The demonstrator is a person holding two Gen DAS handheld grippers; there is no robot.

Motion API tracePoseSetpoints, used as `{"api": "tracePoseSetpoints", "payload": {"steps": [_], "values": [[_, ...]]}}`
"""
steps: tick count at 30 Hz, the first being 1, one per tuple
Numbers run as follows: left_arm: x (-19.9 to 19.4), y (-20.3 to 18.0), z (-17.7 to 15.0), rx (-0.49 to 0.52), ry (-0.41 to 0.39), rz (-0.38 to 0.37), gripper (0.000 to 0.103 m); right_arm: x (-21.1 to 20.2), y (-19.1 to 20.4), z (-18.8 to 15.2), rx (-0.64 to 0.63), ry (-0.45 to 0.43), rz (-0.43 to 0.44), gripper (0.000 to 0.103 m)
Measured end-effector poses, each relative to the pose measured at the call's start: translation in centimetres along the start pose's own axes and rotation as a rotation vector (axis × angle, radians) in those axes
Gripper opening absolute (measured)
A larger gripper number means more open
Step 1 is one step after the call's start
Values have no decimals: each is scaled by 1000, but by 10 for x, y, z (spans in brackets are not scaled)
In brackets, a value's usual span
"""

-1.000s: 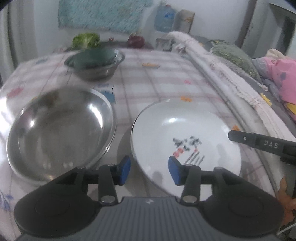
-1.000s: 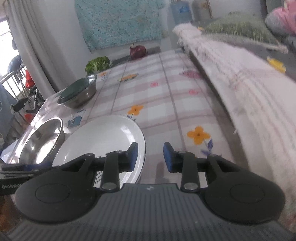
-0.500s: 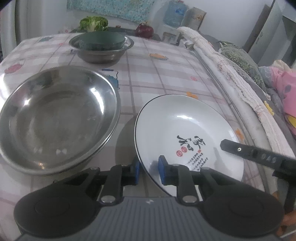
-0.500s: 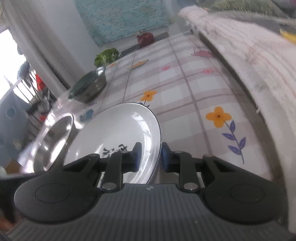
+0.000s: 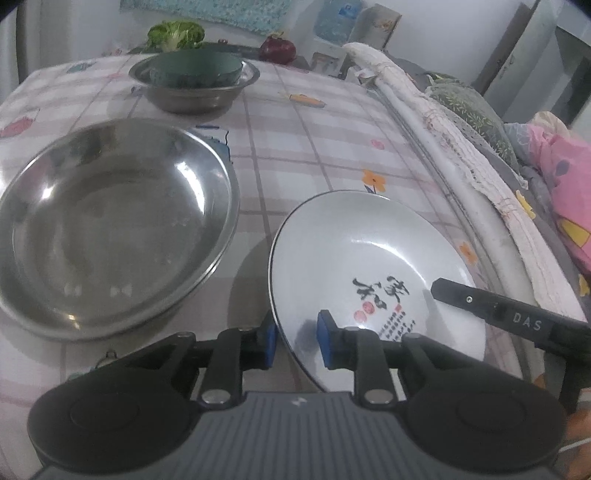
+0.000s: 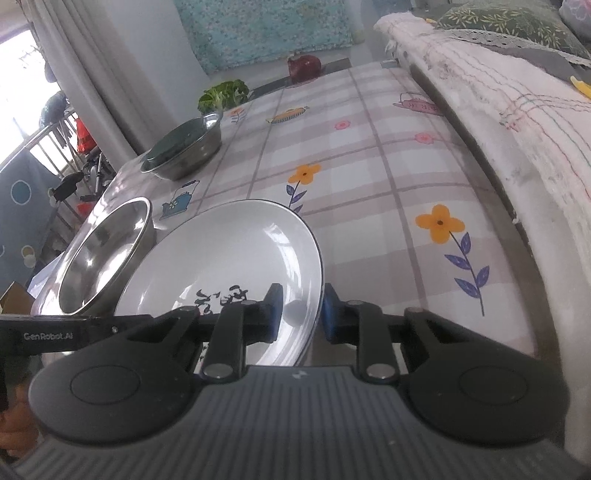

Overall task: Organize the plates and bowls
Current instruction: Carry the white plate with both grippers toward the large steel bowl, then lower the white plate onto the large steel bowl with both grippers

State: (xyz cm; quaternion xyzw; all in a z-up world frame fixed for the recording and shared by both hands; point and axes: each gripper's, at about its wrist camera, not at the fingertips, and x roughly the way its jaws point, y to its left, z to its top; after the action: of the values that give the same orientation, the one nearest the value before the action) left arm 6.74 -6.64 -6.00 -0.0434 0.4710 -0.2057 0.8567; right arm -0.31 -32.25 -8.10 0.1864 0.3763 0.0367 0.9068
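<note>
A checked, flower-printed tablecloth (image 5: 314, 147) covered the table, with a rolled white blanket (image 5: 461, 155) lying along its right edge. On the cloth's left part sat a large steel basin (image 5: 110, 221), its bowl bare and shiny. Just beside it, to the right, was the white plate (image 5: 369, 251) with black calligraphy and a red seal printed in its well; the plate was tilted, its left rim lifted off the cloth, a shadow beneath it. Farther back stood a smaller steel bowl (image 5: 194, 90) with a dark green bowl (image 5: 195, 68) nested inside. Beyond that lay a head of green lettuce (image 5: 176, 34) and a dark red onion (image 5: 277, 48).

The left gripper (image 5: 294, 341) had its blue pads closed on the plate's near-left rim, one pad under and one over the edge. The right gripper (image 6: 301, 315) pinched the opposite rim the same way, the thin edge caught between its two pads, so the plate was held from both sides.
</note>
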Motion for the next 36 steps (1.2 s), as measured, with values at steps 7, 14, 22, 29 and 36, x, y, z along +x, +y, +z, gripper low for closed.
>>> {"api": "tracePoseSetpoints", "payload": {"steps": [7, 14, 22, 29, 36], "values": [[5, -5, 2, 38, -39, 11, 30, 4, -3, 2, 6, -10, 11, 21], [6, -16, -2, 54, -77, 45, 40, 4, 3, 0, -15, -31, -2, 26], [-5, -23, -2, 76, -115, 52, 38, -6, 15, 2, -66, -82, -46, 26], [-16, -31, 5, 88, -162, 28, 38, -23, 18, 10, -91, -125, -72, 26], [-31, -28, 12, 71, -207, 17, 38, -34, 26, 19, -95, -158, -65, 26]]}}
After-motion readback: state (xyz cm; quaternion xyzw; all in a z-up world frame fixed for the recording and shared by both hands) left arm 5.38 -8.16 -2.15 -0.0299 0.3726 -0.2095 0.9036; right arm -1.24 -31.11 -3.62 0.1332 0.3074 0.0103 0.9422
